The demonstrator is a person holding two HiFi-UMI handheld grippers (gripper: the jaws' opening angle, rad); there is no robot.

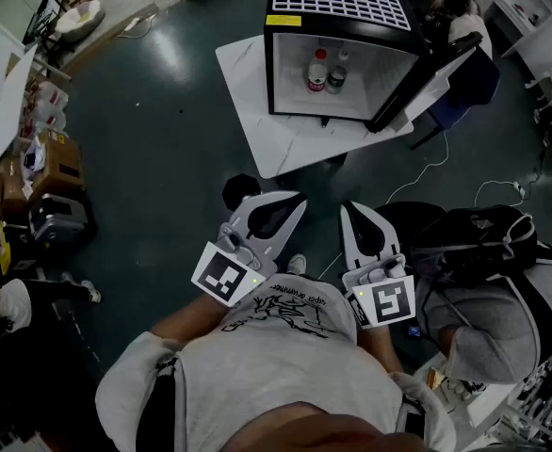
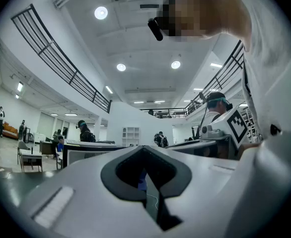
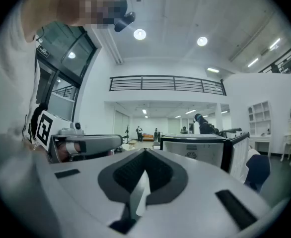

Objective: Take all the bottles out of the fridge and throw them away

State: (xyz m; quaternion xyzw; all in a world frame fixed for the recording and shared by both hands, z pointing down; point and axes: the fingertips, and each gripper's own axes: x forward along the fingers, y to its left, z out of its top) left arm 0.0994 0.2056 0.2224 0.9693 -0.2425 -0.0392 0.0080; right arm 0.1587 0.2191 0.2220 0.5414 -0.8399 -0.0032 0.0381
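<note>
Bottles [image 1: 317, 71] in fridge [image 1: 342, 6]: too small to tell kind or contents (any behind them hidden).

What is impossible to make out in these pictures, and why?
Labels on the bottles: head view, too small to read.
Upper inside of the fridge: head view, hidden under its own top.
The round black thing on the floor: head view, partly behind the left hand-held gripper; bin or stool, unclear.

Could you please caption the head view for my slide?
Left tool and right tool shut, before open mini fridge holding two bottles.
</note>
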